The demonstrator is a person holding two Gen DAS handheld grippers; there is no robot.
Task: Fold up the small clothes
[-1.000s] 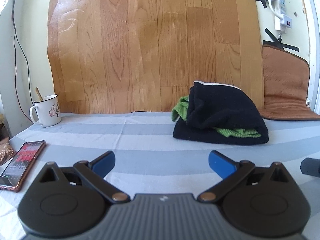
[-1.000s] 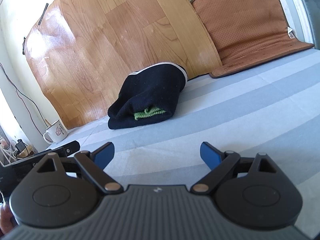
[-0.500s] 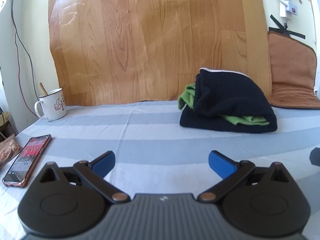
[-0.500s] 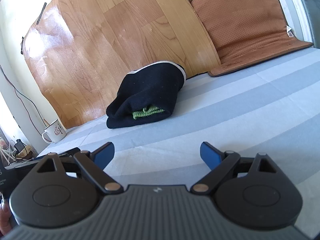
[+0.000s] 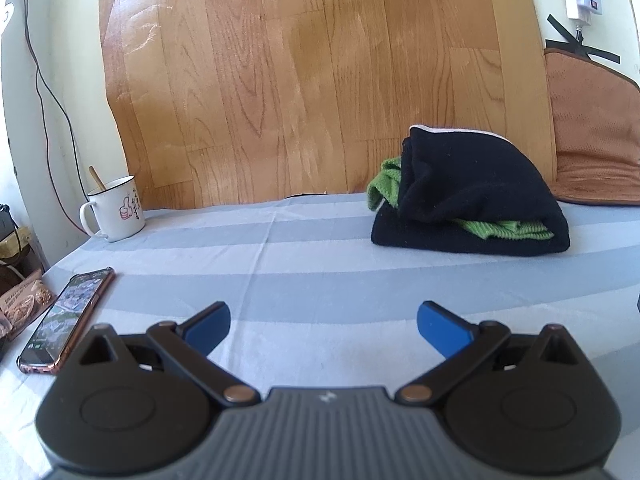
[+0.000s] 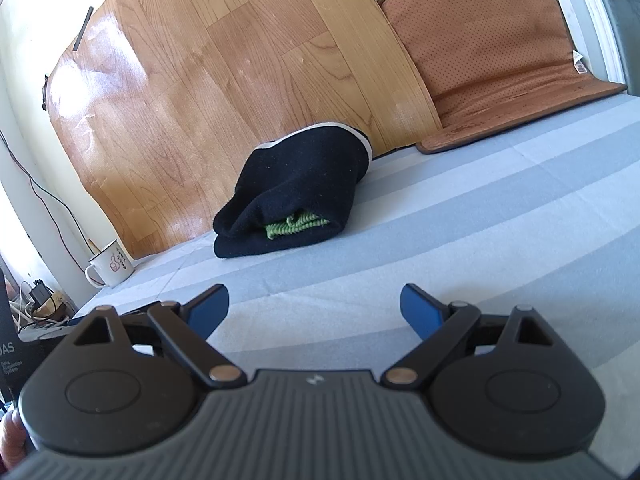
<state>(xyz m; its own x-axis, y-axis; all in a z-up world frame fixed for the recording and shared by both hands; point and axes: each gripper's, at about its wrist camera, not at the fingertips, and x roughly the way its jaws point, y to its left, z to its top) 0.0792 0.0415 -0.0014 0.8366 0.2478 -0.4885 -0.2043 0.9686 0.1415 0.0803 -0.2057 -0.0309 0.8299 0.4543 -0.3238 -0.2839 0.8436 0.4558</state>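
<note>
Both views are taken low over the striped sheet (image 5: 320, 256), facing the far wood panel (image 6: 224, 92); the folded dark bundle (image 5: 472, 196) and mug (image 6: 110, 268) are shared.

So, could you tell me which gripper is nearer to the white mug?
Left. The left gripper has the white mug ahead on its left; from the right gripper the mug lies farther off, far left.

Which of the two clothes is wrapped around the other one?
The black cloth is the outer one; it folds over the green cloth, which only peeks out at its edges.
</note>
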